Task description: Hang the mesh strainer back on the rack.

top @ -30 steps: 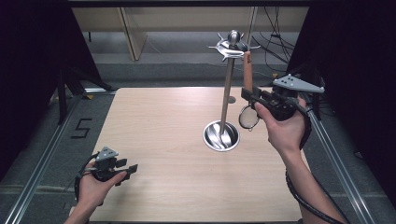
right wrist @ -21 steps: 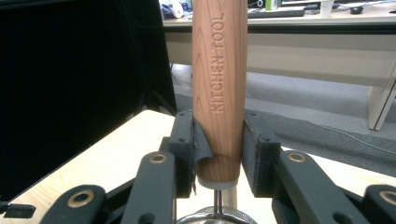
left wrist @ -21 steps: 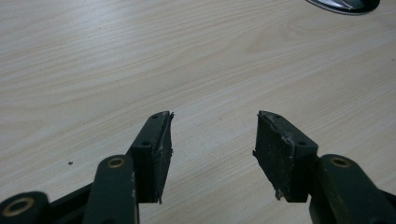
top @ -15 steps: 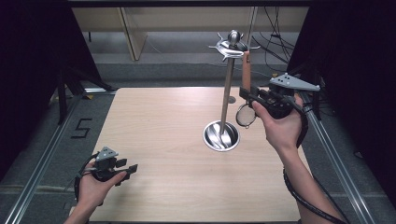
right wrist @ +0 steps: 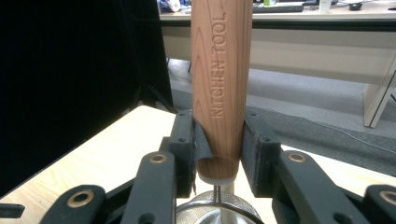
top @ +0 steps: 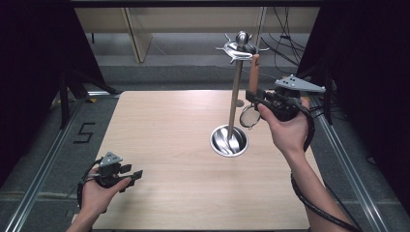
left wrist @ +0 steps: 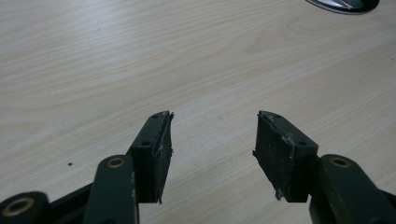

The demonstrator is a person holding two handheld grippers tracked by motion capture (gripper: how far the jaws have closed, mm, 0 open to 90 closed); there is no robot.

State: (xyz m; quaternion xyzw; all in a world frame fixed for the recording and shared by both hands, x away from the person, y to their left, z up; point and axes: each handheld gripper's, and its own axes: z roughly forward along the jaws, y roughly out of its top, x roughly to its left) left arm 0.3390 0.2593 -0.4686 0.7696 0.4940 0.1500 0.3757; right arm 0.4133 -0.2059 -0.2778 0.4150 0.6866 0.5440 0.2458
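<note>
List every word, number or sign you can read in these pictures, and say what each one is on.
"KITCHEN TOOL": stamped along the wooden handle, reading up its length, clamped between the jaws of the right gripper.
"5": a black mark on the grey floor left of the table, in the high view.
Small items on the far desk in the right gripper view are too blurred to read.

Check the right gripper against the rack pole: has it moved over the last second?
Yes, slightly. The right gripper, clamped on the wooden-handled strainer, has edged left toward the rack pole and the hooks on top.
</note>
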